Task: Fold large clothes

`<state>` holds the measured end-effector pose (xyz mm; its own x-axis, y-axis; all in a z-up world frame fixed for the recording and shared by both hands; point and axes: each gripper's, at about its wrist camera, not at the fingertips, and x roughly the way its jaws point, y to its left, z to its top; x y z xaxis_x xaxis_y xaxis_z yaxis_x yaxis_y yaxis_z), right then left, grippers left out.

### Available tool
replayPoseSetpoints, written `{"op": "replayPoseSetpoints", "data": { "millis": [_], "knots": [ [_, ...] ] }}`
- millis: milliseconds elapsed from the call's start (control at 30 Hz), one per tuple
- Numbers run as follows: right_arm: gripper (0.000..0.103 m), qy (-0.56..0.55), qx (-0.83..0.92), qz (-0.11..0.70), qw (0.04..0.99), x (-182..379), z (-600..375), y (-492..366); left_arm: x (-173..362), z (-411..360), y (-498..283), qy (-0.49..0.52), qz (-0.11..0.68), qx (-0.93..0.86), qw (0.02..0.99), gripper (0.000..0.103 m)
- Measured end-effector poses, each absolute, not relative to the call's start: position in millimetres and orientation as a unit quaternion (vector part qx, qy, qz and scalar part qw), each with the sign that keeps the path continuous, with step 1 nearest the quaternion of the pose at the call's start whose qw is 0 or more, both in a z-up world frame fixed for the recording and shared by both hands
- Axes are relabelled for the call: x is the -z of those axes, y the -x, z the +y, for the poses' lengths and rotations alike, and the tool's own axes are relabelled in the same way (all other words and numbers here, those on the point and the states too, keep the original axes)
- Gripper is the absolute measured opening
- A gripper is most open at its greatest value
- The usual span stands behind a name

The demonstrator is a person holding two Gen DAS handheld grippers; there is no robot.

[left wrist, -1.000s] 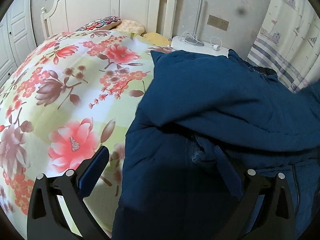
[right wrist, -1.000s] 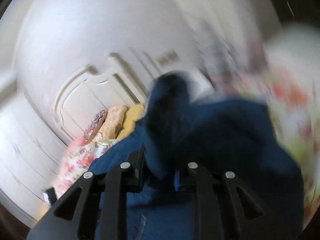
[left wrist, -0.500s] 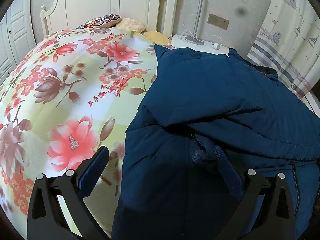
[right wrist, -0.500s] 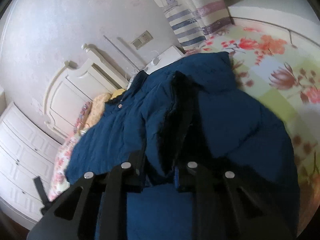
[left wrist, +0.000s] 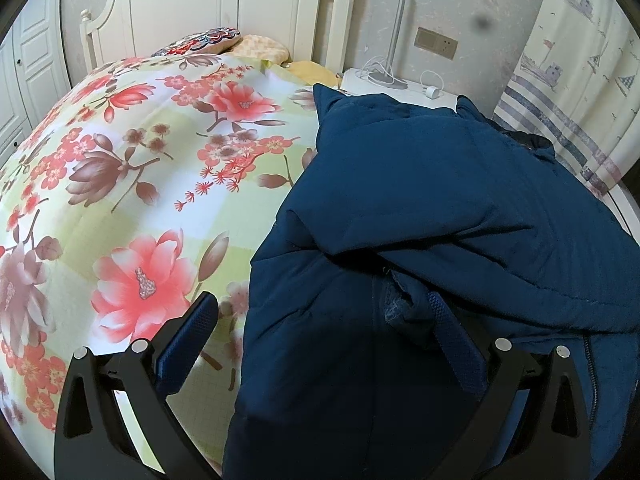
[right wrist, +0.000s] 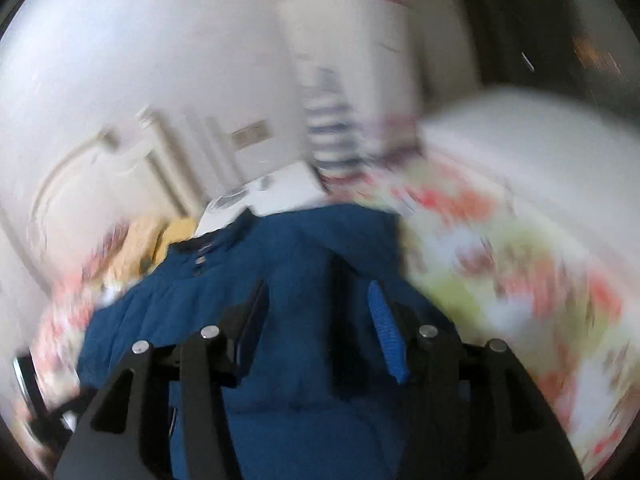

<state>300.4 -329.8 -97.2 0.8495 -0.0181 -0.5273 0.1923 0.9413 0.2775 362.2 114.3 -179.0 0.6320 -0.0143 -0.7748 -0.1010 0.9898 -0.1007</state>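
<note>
Since half a second ago the right gripper (right wrist: 320, 320) has let go: its jaws have just been opening and now stand apart over the dark blue padded jacket (left wrist: 440, 208), no fabric pinched between them. Left to right, the floral bedspread (left wrist: 140, 160) lies bare and free up to the headboard (left wrist: 224, 8); the jacket covers the bed's right side, one panel folded over the body, its top edge near the white nightstand (left wrist: 384, 88). The left gripper (left wrist: 324, 344) gapes wide across the jacket's left edge.
</note>
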Motion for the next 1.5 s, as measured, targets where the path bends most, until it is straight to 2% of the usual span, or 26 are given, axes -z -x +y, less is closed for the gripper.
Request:
{"op": "replayPoseSetpoints", "data": {
  "millis": [100,267,333,500,600,700,833,933,1067,1133,1233,1367,1500],
  "knots": [
    [0.053,-0.050,0.017,0.295,0.954,91.6,-285.0,-338.8,179.0,114.4,-362.1,0.070,0.428,-0.023,0.901,0.099],
    [0.055,-0.041,0.053,0.402,0.913,147.0,-285.3,-388.8,170.5,112.9,-351.4,0.050,0.428,-0.025,0.902,0.099],
    [0.058,-0.048,0.045,0.381,0.922,155.7,-286.7,-384.3,147.4,114.2,-330.6,0.042,0.400,-0.043,0.914,0.099],
    [0.066,-0.028,0.048,0.379,0.924,161.3,-276.2,-381.7,66.3,105.0,-312.5,0.075,0.272,-0.032,0.959,0.099],
    [0.066,-0.023,0.048,0.378,0.924,161.1,-276.7,-383.4,49.0,65.4,-344.5,0.034,0.275,0.017,0.961,0.099],
    [0.067,-0.036,0.041,0.376,0.925,161.0,-280.7,-382.6,75.5,22.0,-395.5,-0.019,0.335,0.026,0.942,0.099],
    [0.068,-0.039,0.038,0.375,0.925,161.1,-282.0,-383.0,149.2,-6.1,-436.0,-0.056,0.434,0.021,0.899,0.099],
    [0.069,-0.040,0.034,0.374,0.926,161.0,-281.5,-382.1,172.2,-9.1,-426.5,-0.075,0.407,0.020,0.910,0.099],
    [0.071,-0.043,0.031,0.374,0.926,160.8,-281.7,-382.0,156.0,-4.5,-432.4,-0.061,0.437,0.020,0.897,0.099],
    [0.072,-0.041,0.031,0.374,0.926,160.7,-281.0,-382.2,122.0,-3.8,-430.0,-0.037,0.388,0.042,0.920,0.099],
    [0.072,-0.037,0.032,0.375,0.926,160.8,-279.5,-382.5,107.0,-12.3,-455.0,-0.077,0.343,0.006,0.936,0.099],
    [0.074,-0.038,0.030,0.374,0.926,161.0,-279.6,-382.5,156.2,-7.7,-508.3,-0.096,0.435,-0.011,0.895,0.099],
    [0.075,-0.034,0.027,0.375,0.926,160.9,-277.8,-382.5,170.2,1.1,-508.8,-0.066,0.426,0.009,0.902,0.099]
  ]
}}
